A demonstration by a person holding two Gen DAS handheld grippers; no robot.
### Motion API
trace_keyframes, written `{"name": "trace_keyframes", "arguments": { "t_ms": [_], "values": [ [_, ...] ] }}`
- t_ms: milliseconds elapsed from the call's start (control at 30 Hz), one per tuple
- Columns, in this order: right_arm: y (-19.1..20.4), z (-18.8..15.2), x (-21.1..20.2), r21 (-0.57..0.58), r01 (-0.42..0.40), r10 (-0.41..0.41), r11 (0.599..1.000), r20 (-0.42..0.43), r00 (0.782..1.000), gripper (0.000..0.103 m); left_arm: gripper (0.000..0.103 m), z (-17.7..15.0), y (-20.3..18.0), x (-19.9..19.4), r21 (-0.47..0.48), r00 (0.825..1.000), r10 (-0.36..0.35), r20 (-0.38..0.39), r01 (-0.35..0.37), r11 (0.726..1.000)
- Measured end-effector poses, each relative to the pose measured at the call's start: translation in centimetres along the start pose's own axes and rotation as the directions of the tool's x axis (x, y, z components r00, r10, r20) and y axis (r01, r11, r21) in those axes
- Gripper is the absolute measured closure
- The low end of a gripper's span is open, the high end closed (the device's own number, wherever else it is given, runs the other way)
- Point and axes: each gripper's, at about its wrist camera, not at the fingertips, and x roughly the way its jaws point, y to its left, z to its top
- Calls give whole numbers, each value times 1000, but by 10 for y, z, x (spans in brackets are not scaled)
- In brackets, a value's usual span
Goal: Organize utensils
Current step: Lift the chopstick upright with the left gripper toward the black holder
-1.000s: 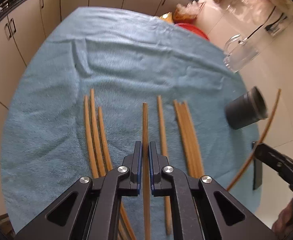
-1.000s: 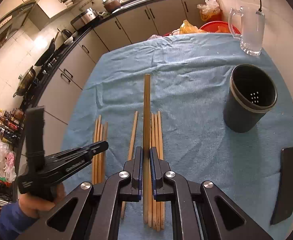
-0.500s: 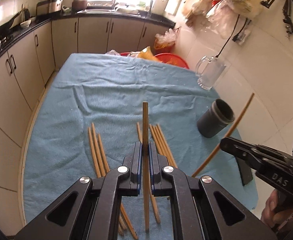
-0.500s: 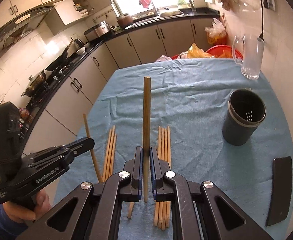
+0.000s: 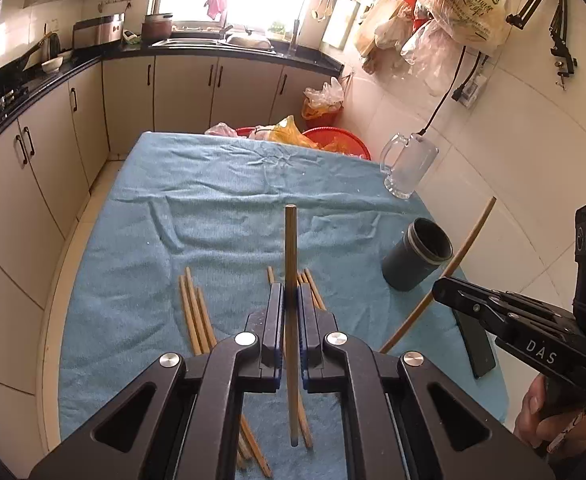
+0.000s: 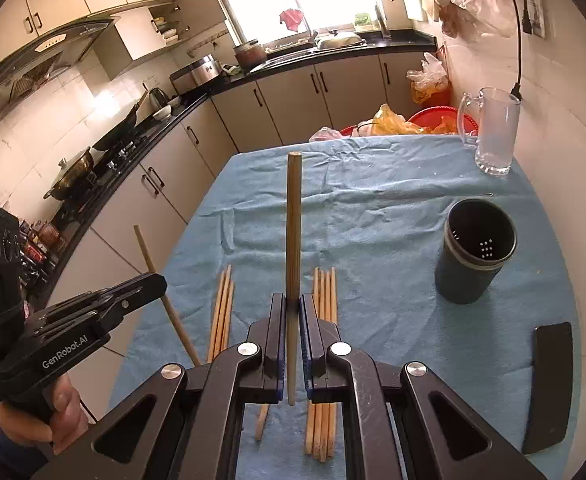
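My left gripper [image 5: 290,300] is shut on a wooden chopstick [image 5: 290,248] and holds it above the blue cloth. My right gripper [image 6: 291,308] is shut on another wooden chopstick [image 6: 293,216], also lifted; it shows in the left wrist view [image 5: 459,256] beside the dark grey holder [image 5: 417,256]. The holder [image 6: 473,252] stands upright and empty at the right of the cloth. Several chopsticks [image 6: 325,292] lie on the cloth below my grippers, and three more [image 6: 223,304] lie to the left.
A blue cloth [image 5: 213,208] covers the table. A glass mug [image 6: 493,132] stands at the far right corner. A black flat object [image 6: 549,384] lies at the near right edge. Red basins and bags [image 5: 317,136] sit beyond the table's far end.
Both grippers have risen from the cloth, each with its chopstick, and tilted up so more of the kitchen shows. The loose chopsticks and the holder have not moved.
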Motion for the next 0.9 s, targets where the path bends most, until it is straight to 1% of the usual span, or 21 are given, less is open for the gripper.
{"name": "trace_keyframes", "arguments": {
  "t_ms": [267, 533, 700, 800, 900],
  "values": [
    [-10, 5, -16, 18, 17, -18, 1000, 19, 1000, 97, 97, 7, -5, -5, 7, 1000, -12, 26, 11, 1000],
    [-33, 15, -43, 76, 33, -38, 997, 66, 997, 97, 97, 26, -26, -10, 38, 998, -36, 50, 34, 999],
    [-54, 28, -66, 122, 50, -65, 991, 119, 991, 97, 97, 46, -49, -13, 72, 995, -67, 73, 62, 995],
    [-71, 36, -81, 151, 66, -89, 986, 152, 984, 97, 97, 61, -67, -12, 96, 992, -93, 82, 85, 992],
    [-90, 47, -98, 190, 79, -115, 979, 188, 976, 97, 97, 79, -83, -8, 100, 989, -122, 84, 114, 988]
  ]
}}
